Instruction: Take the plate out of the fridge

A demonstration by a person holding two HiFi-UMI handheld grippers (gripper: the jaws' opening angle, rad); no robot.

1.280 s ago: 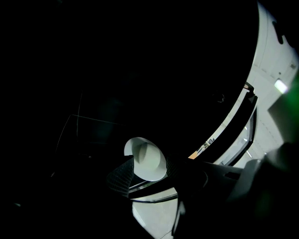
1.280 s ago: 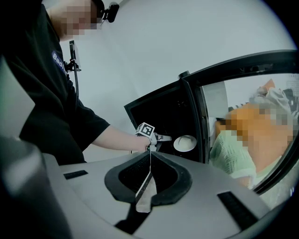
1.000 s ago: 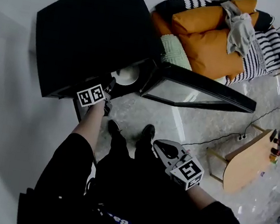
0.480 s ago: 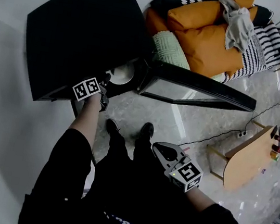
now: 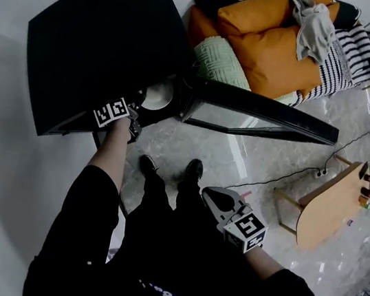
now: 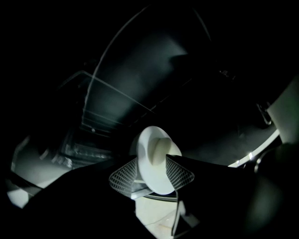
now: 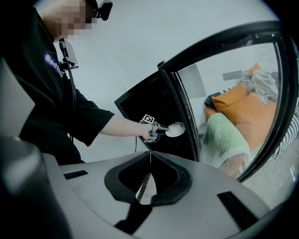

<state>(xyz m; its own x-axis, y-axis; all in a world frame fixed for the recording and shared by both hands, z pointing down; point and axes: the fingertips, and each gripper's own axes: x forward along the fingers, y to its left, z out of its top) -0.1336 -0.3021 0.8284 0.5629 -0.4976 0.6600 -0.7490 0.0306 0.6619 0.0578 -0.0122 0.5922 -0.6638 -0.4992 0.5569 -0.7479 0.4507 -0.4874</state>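
Observation:
A black fridge [image 5: 96,46] stands open, its glass door [image 5: 259,117] swung out to the right. My left gripper [image 5: 143,104] is shut on a white plate [image 5: 159,96] at the fridge's opening. In the left gripper view the mesh fingers [image 6: 124,176] clamp the plate [image 6: 156,158] from both sides, with the dark shelves behind it. The right gripper view shows the same plate [image 7: 176,129] level, in front of the dark interior, with the left gripper [image 7: 161,131] on its rim. My right gripper [image 5: 217,199] hangs by the person's legs, shut on nothing [image 7: 149,155].
An orange sofa [image 5: 278,40] with a green cushion [image 5: 216,59] and striped throws sits right behind the door. A wooden stool [image 5: 328,212] and a cable on the floor lie to the right. The person's shoes [image 5: 192,169] stand just before the fridge.
The left gripper, still on the plate, has shifted slightly up and left with the view. The right gripper has stayed where it was.

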